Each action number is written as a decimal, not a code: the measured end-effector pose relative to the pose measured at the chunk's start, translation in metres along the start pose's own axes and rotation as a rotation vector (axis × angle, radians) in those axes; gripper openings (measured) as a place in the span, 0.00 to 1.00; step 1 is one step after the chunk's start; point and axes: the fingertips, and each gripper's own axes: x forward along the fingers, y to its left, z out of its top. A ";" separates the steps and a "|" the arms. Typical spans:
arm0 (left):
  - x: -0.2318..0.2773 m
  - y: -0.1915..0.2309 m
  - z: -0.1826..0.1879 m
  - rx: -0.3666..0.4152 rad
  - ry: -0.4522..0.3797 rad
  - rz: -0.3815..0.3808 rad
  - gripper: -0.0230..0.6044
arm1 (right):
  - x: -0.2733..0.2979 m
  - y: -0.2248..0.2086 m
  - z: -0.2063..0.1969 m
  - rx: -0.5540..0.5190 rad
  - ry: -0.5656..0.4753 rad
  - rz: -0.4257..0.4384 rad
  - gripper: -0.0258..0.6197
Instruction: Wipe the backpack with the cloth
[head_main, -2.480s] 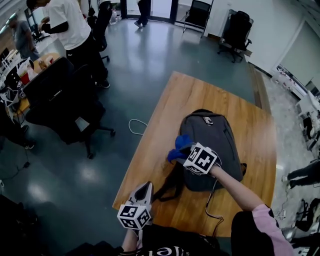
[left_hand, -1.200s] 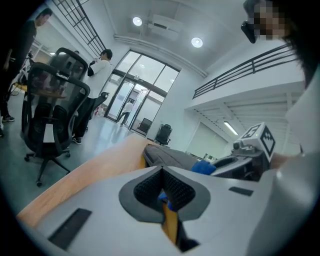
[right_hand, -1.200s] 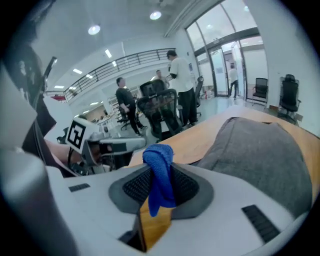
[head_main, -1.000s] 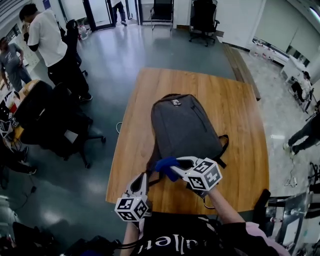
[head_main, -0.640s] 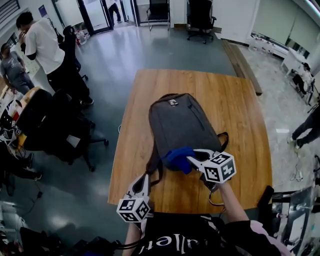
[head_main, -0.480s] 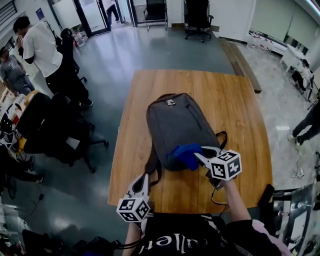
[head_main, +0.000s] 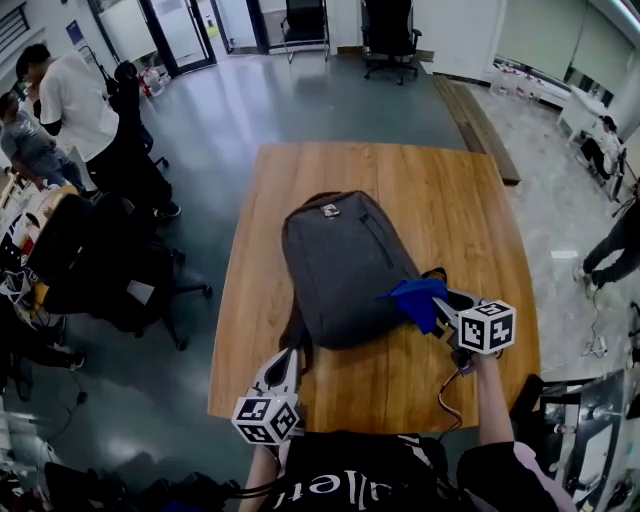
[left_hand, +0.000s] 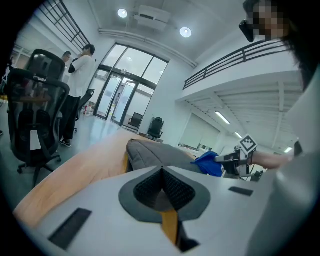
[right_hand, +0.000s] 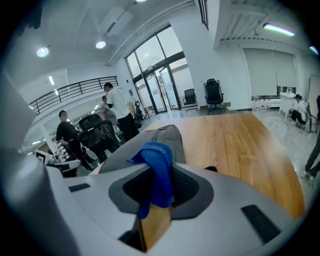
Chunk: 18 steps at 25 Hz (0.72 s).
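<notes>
A dark grey backpack (head_main: 340, 265) lies flat on the wooden table (head_main: 450, 200), its top handle pointing away from me. My right gripper (head_main: 436, 297) is shut on a blue cloth (head_main: 413, 298), which sits at the backpack's near right corner. In the right gripper view the cloth (right_hand: 158, 162) hangs bunched between the jaws, with the backpack (right_hand: 167, 136) just ahead. My left gripper (head_main: 288, 356) hovers at the table's near edge, left of the backpack, shut with nothing in it. The left gripper view shows the backpack (left_hand: 150, 154) and the cloth (left_hand: 210, 163) beyond its closed jaws.
Black office chairs (head_main: 110, 270) and two standing people (head_main: 70, 100) are off the table's left side. More chairs (head_main: 390, 25) stand at the far end of the room. A black strap (head_main: 436, 272) lies right of the backpack. A thin cable (head_main: 450, 390) trails near the table's front edge.
My right gripper has swept the blue cloth across the near end of the backpack from left to right. The left gripper has stayed at the table's near edge.
</notes>
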 end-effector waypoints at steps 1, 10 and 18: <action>0.001 -0.001 0.000 0.001 0.002 -0.002 0.03 | -0.003 -0.009 0.000 -0.001 0.003 -0.018 0.17; 0.005 0.003 0.001 -0.004 -0.001 0.009 0.03 | -0.015 -0.026 0.020 -0.065 0.003 -0.070 0.17; 0.006 0.003 0.002 -0.016 -0.008 0.007 0.03 | -0.001 0.096 0.070 -0.203 -0.094 0.159 0.17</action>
